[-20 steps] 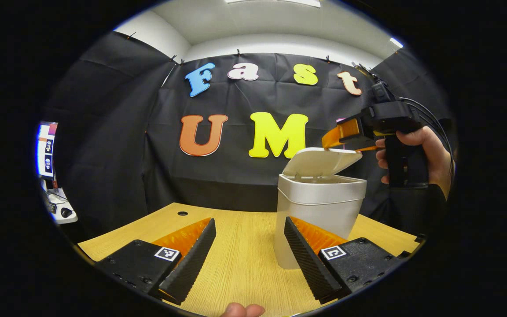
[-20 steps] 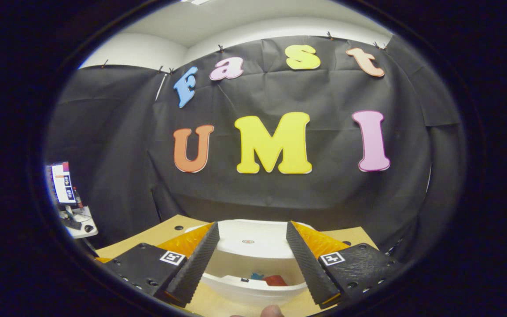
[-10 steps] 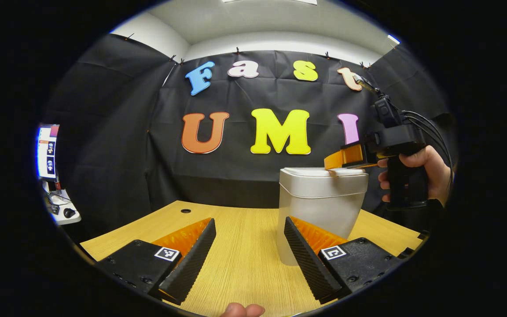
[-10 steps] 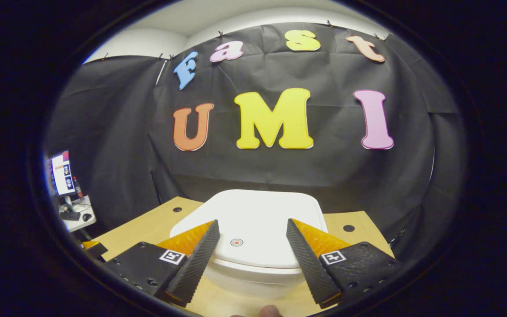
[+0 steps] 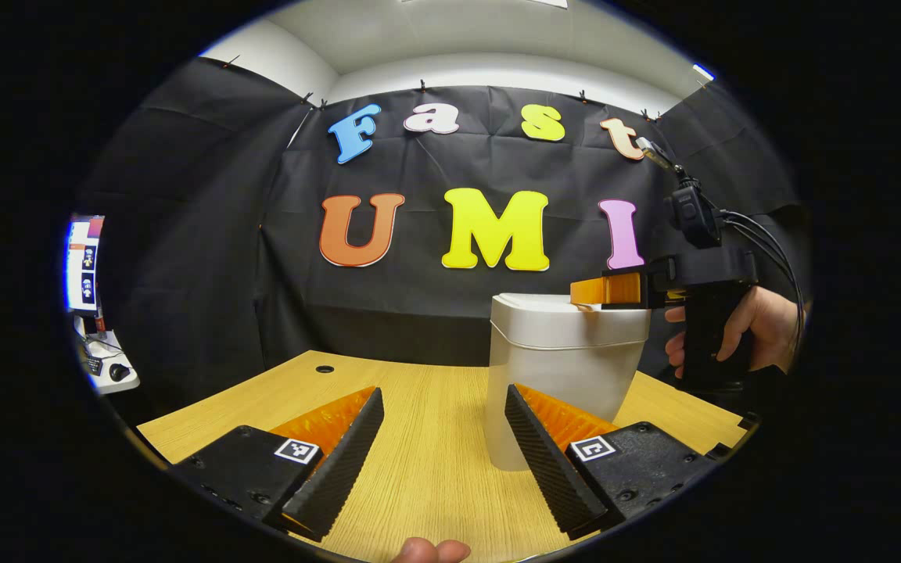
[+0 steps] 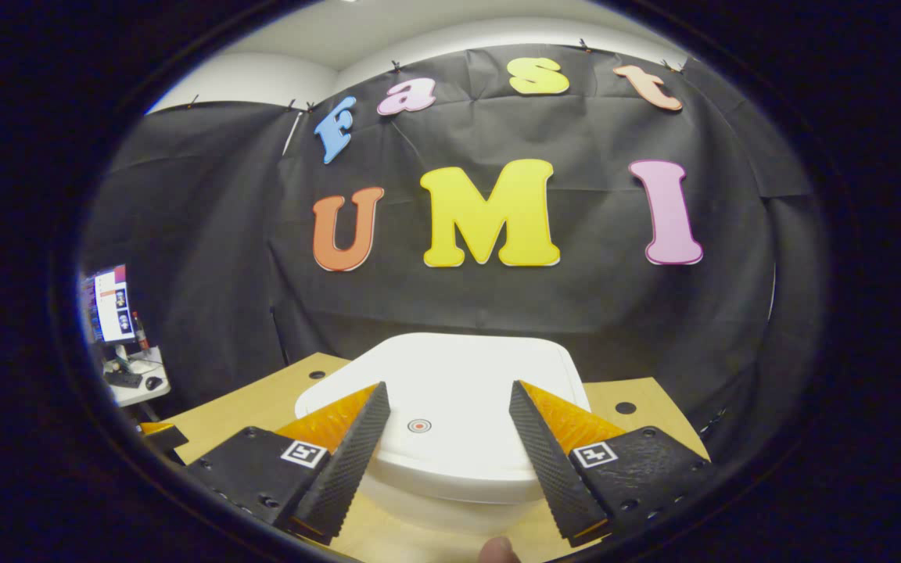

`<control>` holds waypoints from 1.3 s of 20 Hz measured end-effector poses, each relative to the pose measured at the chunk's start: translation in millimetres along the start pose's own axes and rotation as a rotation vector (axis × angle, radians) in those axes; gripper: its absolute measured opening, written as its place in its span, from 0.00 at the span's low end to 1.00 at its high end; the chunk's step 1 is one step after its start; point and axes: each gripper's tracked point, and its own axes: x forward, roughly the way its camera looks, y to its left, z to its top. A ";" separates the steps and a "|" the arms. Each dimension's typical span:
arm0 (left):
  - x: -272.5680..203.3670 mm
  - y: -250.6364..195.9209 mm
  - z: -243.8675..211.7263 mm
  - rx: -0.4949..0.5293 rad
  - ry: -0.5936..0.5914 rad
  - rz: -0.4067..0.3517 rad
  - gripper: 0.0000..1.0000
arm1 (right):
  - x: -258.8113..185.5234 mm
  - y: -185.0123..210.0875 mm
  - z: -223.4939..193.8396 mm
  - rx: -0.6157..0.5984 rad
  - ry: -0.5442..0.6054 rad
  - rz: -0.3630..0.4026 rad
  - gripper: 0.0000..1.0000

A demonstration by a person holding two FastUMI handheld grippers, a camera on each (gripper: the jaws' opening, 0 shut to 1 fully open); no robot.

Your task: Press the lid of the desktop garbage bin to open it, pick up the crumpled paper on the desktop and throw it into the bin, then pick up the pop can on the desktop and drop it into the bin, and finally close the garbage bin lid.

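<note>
The bin (image 5: 564, 375) stands on the tabletop (image 5: 427, 438), lid (image 6: 450, 407) down flat. The right gripper (image 6: 446, 446) rests at the lid's near edge, fingers apart — placed to press it shut. The left gripper (image 5: 443, 446) hovers low, fingers apart, empty.

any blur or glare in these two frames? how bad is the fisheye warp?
Left gripper view: sharp, no motion blur; the table edge bows with the fisheye; the bin is evenly lit. Right gripper view: also sharp; the white lid is bright, near overexposed, but its red dot stays readable; the wall cloth curves strongly at the edges.
</note>
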 end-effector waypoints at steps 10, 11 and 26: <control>4.6 3.5 0.2 0.012 -0.002 0.018 1.00 | -4.3 0.8 12.7 -0.024 -0.102 -0.039 0.95; 4.0 3.1 2.9 0.015 -0.009 0.020 1.00 | -4.1 1.5 12.6 -0.024 -0.104 -0.032 0.96; 7.3 -17.2 35.8 0.070 -0.099 -0.002 1.00 | -118.9 -42.3 2.3 -0.005 -0.326 -0.143 0.95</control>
